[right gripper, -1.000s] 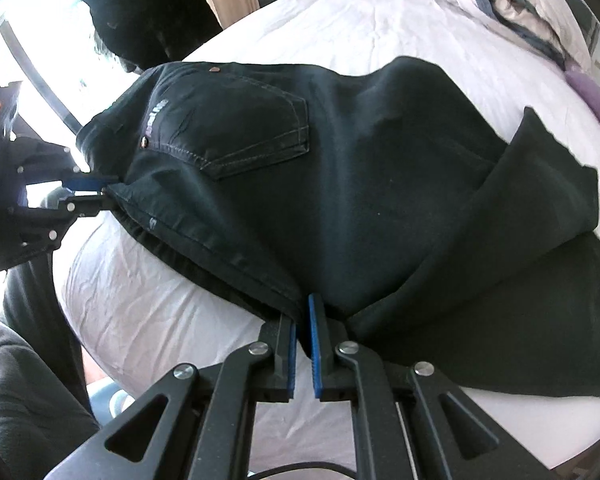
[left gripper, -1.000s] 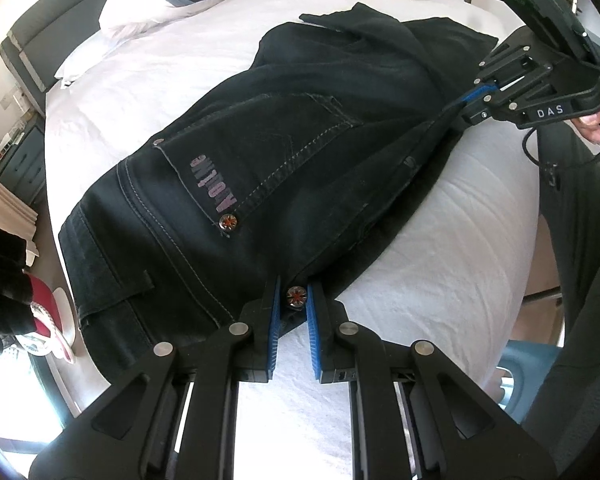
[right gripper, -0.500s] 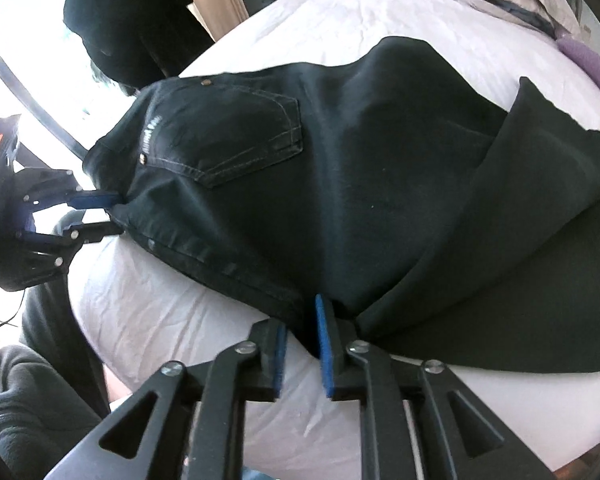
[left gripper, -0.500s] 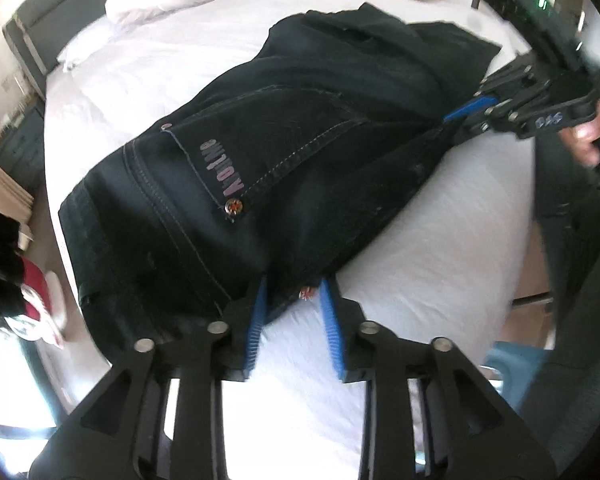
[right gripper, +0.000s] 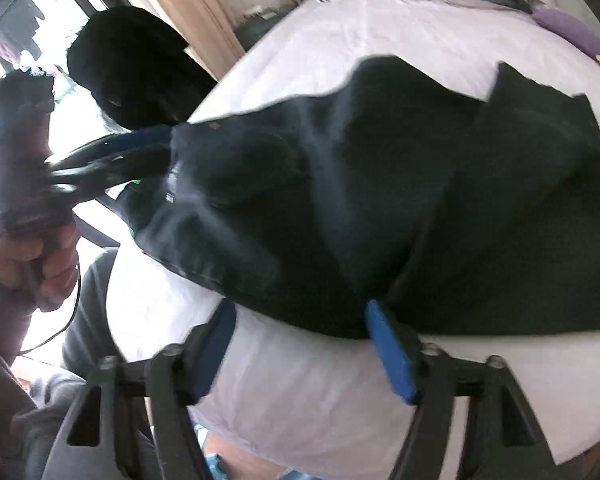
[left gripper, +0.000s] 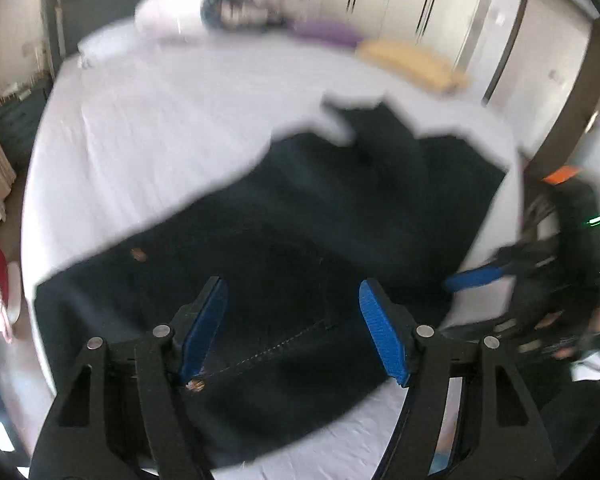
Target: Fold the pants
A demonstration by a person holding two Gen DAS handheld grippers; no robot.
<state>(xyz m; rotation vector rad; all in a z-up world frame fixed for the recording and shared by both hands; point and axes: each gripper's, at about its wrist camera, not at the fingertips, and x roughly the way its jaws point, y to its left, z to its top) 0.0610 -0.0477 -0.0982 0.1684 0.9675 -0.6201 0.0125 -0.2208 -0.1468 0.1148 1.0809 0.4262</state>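
Observation:
Black jeans lie spread across the white bed, with the legs folded over each other at the far end. My left gripper hovers over the waist end. Its jaws are opening, and the denim lies under them with neither pad pressing on it. In the right wrist view the jeans reach the bed's near edge. My right gripper stands at that edge, jaws opening, and the pads are off the cloth. Each gripper shows blurred in the other's view: the right gripper, the left gripper.
Pillows, a purple cushion and a yellow cushion lie at the head of the bed. Wardrobe doors stand behind. A dark heap of clothing sits by the curtain. A hand holds the left gripper.
Both grippers were shut on the near edge of the jeans and have let go, jaws spread wide. The left gripper has swung in over the jeans; the right has shifted a little.

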